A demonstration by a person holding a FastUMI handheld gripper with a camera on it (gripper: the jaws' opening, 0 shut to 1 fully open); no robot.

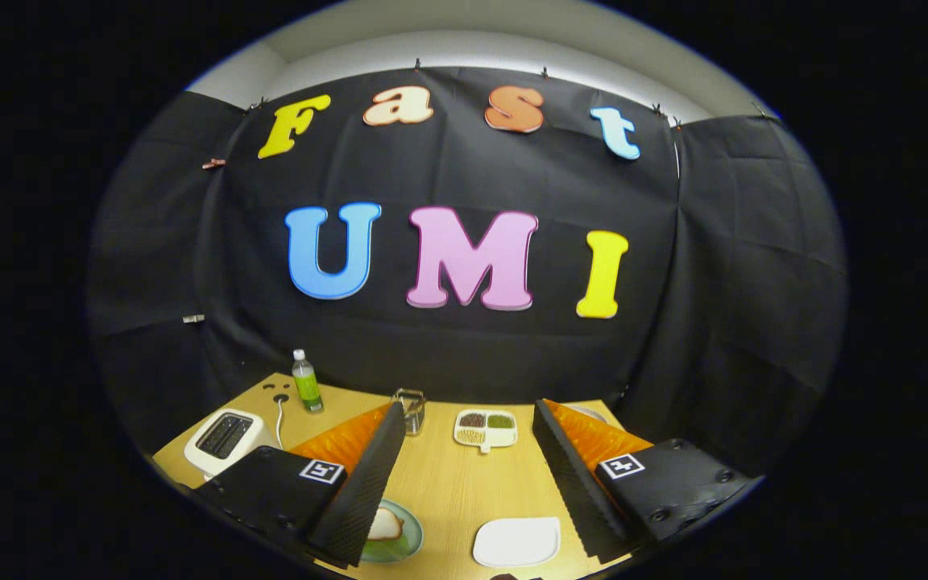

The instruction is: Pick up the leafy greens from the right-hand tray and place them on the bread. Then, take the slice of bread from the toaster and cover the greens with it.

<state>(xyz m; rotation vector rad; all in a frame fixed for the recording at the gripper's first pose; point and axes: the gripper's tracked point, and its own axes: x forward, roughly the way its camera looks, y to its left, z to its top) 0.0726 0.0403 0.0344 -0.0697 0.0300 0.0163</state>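
Gripper (470,475) hangs above a wooden table (448,483) w/ fingers spread wide & holding nothing; between them, close in, sit a green plate (403,541) w/ a bread slice (386,525) by the left finger and a white tray (517,541) nearer the right finger, greens not visible on either. Toaster (224,440) stands beyond the left finger, slots too dim to tell if bread's inside, so the stage can't be settled: fits greens yet to be fetched, hidden by the fingers, or a later point. Around: green bottle (306,383), small glass jar (410,409), divided snack dish (486,429) farther back, nothing blocking the way to plate or tray
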